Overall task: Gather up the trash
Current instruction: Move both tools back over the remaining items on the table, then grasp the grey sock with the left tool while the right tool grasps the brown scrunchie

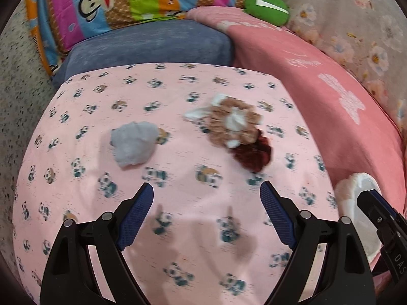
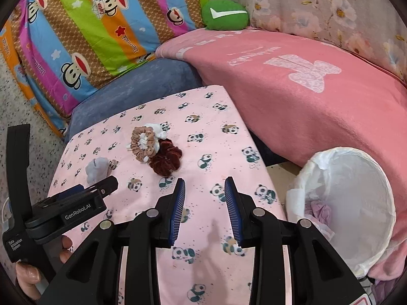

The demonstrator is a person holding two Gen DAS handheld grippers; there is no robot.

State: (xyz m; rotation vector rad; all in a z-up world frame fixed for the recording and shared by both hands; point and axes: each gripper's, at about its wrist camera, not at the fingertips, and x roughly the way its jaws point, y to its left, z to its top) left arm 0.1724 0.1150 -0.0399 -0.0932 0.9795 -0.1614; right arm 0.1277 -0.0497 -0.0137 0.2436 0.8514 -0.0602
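Note:
A crumpled grey-white tissue (image 1: 133,142) lies on the pink panda cloth (image 1: 178,198), ahead and left of my open, empty left gripper (image 1: 206,190). The tissue also shows in the right wrist view (image 2: 96,169), just beyond the left gripper's fingertips (image 2: 112,181). My right gripper (image 2: 205,186) is open and empty above the cloth (image 2: 203,137). A white-lined trash bin (image 2: 351,203) stands at the right with a purple wrapper and tissue inside; its rim shows in the left wrist view (image 1: 353,193).
Scrunchies, tan (image 1: 234,122) and dark red (image 1: 251,153), lie on the cloth's far right; they also show in the right wrist view (image 2: 152,147). Behind are a blue cushion (image 1: 152,43), a pink blanket (image 2: 305,81), a striped monkey pillow (image 2: 89,25) and a green plush (image 2: 225,14).

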